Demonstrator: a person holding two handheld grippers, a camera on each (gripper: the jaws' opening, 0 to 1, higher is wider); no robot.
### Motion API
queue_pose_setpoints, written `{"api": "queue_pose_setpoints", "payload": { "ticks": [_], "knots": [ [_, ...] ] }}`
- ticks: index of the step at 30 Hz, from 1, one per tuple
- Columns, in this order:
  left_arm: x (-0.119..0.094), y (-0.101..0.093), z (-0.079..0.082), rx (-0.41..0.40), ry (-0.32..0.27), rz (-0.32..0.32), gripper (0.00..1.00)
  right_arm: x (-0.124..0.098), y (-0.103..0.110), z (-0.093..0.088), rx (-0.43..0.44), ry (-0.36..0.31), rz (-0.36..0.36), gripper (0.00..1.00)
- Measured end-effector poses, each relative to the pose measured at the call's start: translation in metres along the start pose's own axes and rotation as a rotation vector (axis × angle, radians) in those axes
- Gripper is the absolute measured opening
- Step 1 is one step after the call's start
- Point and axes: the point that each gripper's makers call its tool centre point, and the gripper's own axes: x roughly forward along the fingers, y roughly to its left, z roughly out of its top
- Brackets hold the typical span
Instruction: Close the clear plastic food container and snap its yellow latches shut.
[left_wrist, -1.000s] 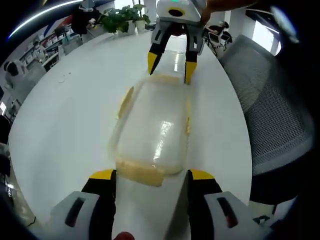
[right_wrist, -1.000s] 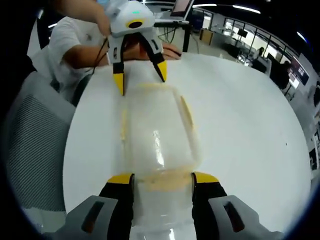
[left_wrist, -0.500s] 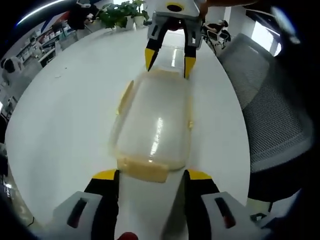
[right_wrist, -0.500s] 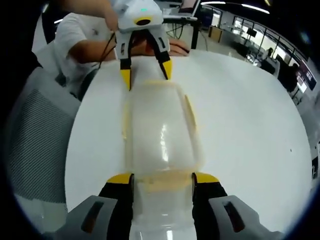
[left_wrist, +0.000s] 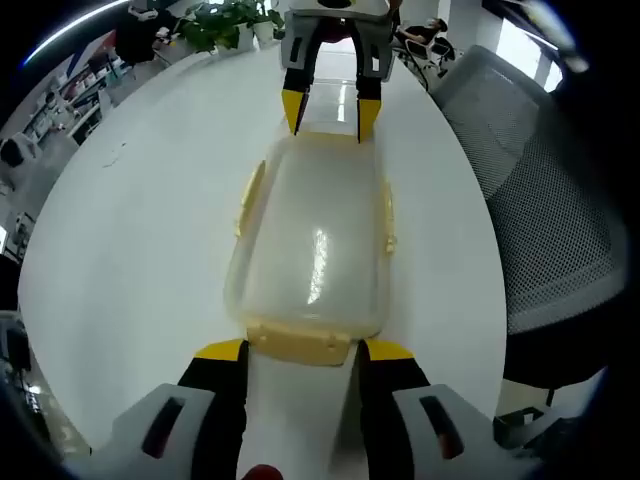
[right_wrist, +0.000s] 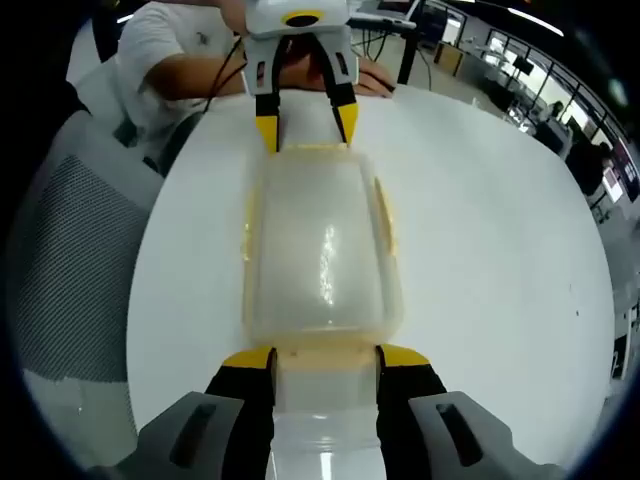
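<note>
The clear plastic food container (left_wrist: 310, 245) lies mid-table (left_wrist: 130, 230), each released hand-held gripper (left_wrist: 300, 352) (right_wrist: 325, 358) straddling an end latch (left_wrist: 298, 343).

Grey-bodied tongs (left_wrist: 296, 350) with black arms and yellow tips; person's white short sleeve (right_wrist: 165, 35).

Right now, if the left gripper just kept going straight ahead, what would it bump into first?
The left gripper would meet the yellow end latch of the clear container, which lies right between its open jaws.
</note>
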Motion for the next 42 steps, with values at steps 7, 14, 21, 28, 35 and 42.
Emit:
{"api": "queue_pose_setpoints", "payload": {
  "ticks": [7,14,21,28,35,42],
  "knots": [
    [0.003,-0.007,0.003,-0.002,0.011,-0.045,0.39,0.003,0.002,-0.003,-0.003,0.018,0.025,0.39],
    [0.004,-0.007,0.002,-0.007,0.006,-0.046,0.38,0.004,0.003,-0.003,-0.014,0.035,0.028,0.39],
    [0.003,-0.009,0.002,-0.027,-0.013,-0.034,0.38,0.004,0.002,-0.003,-0.018,0.035,0.023,0.38],
    [0.002,-0.015,0.003,-0.028,-0.011,-0.019,0.37,0.002,0.005,-0.004,-0.038,0.024,0.022,0.38],
    [-0.002,-0.027,0.001,-0.040,-0.007,-0.031,0.37,-0.005,0.015,-0.001,-0.050,-0.003,0.046,0.38],
    [-0.013,-0.028,0.004,-0.042,0.000,-0.008,0.37,-0.012,0.019,0.005,-0.055,-0.029,0.038,0.38]
  ]
}}
